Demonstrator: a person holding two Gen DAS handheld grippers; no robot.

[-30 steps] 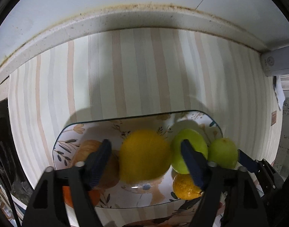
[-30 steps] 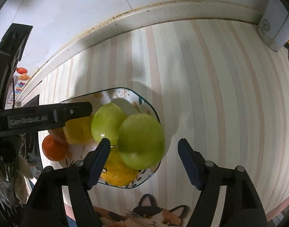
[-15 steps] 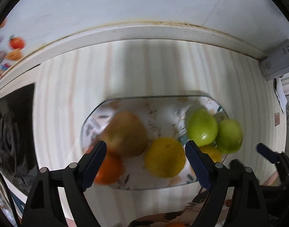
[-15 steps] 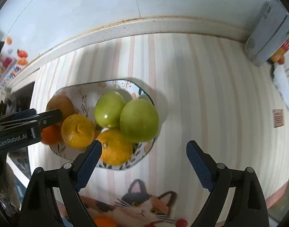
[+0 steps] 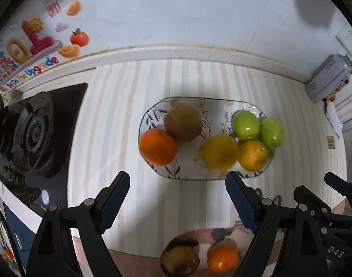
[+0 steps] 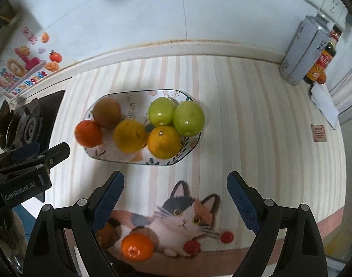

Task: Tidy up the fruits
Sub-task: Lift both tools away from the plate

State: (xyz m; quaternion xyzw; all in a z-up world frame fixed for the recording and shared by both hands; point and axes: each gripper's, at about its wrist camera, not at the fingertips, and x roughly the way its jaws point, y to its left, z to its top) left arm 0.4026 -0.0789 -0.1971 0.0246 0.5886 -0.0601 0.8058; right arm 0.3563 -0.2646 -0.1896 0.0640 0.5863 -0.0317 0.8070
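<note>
On striped counter, fruit plate (image 6: 189, 149) lies beyond both wide-open, empty claws (image 5: 177, 199) (image 6: 176, 198).

Two wrist fisheyes, both tipped steeply down over the striped counter.

Left view: looked down from above and just in front of the plate (image 5: 152, 115), own blue-padded fingers (image 5: 113, 198) framing the bottom edge, hob (image 5: 33, 133) at the left, wall stickers (image 5: 37, 43) up top, grey tin (image 5: 330, 78) far right. Right view: same steep downward angle from a spot further right and about as near, fingers (image 6: 242, 203) low in frame, cat print (image 6: 185, 212) between them. Shared by both: plate (image 6: 102, 154) with its six fruits, striped mat (image 6: 256, 115), backsplash ledge, stickers, hob, tin, loose orange (image 6: 136, 247) near the front edge. Each gripper caught at the side of the other's picture.
</note>
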